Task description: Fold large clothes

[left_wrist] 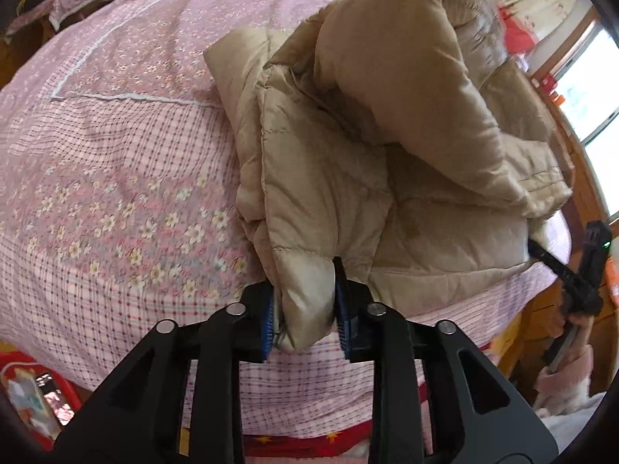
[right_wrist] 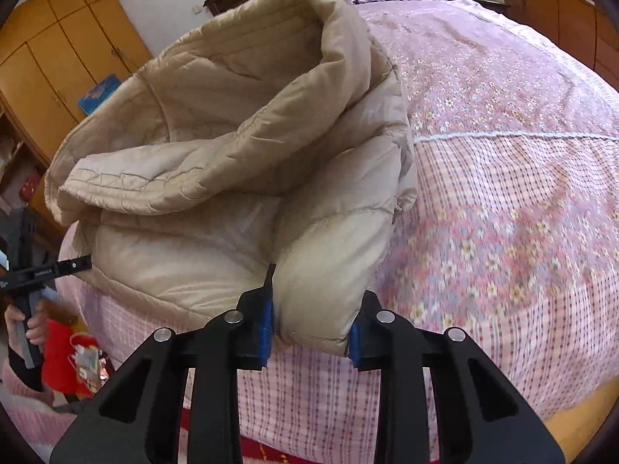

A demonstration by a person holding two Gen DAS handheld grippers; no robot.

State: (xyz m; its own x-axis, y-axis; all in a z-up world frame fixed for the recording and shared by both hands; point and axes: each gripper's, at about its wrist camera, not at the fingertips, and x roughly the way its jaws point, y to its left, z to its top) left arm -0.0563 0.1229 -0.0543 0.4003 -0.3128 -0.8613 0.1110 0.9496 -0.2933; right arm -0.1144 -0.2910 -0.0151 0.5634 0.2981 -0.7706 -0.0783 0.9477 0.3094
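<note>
Each gripper, left (left_wrist: 305,309) and right (right_wrist: 311,323), is squeezed tight on a puffy corner of the tan coat (left_wrist: 387,135) lying bunched on the pink bed (left_wrist: 116,154), so lift both corners evenly and lay them over flat without letting go

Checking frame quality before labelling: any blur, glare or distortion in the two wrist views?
Left wrist view: heavy fisheye bend, dark corners; window blown out white; jacket top edge smeared; left gripper sharp, clamped on the jacket. Right wrist view: same bend; bedspread florals soft with motion blur; right gripper crisp, gripping the jacket hem; even daylight, no hard shadows.
</note>
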